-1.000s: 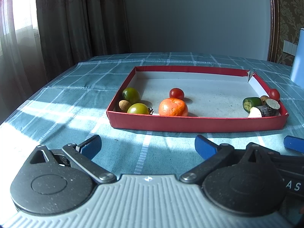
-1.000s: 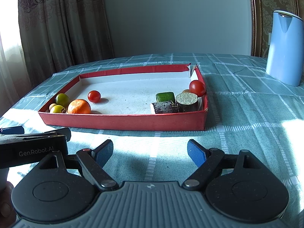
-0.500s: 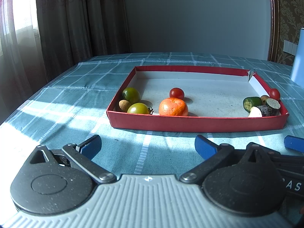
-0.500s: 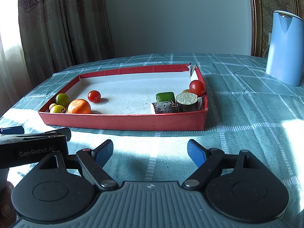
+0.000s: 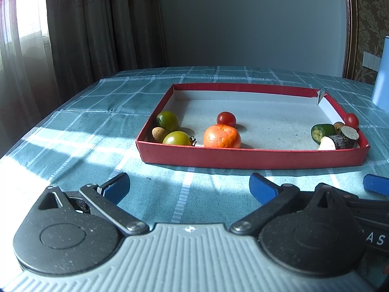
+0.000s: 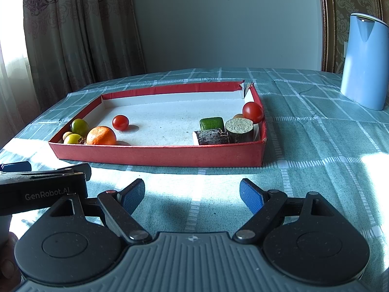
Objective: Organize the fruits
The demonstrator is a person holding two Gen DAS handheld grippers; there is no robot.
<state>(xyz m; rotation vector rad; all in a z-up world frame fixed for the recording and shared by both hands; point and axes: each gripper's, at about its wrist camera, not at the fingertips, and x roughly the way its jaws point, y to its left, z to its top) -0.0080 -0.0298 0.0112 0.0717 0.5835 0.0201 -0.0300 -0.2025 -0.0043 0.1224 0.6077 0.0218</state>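
A shallow red tray (image 5: 243,157) (image 6: 158,157) lies on the checked tablecloth. Its left end holds an orange (image 5: 221,136) (image 6: 101,135), two green tomatoes (image 5: 167,121) (image 5: 176,138), a small tan fruit (image 5: 158,133) and a red cherry tomato (image 5: 226,118) (image 6: 120,122). At its right end lie a green cucumber piece (image 5: 323,131) (image 6: 211,123), two dark cut stalk pieces (image 6: 211,137) (image 6: 239,130) and another red tomato (image 6: 252,112). My left gripper (image 5: 189,186) and right gripper (image 6: 192,192) hover open and empty over the cloth, short of the tray's near wall.
A tall light-blue jug (image 6: 363,60) stands at the far right of the table. Curtains (image 6: 77,31) hang along the left, past the table's edge. The body of the left gripper (image 6: 43,189) shows at the left of the right wrist view.
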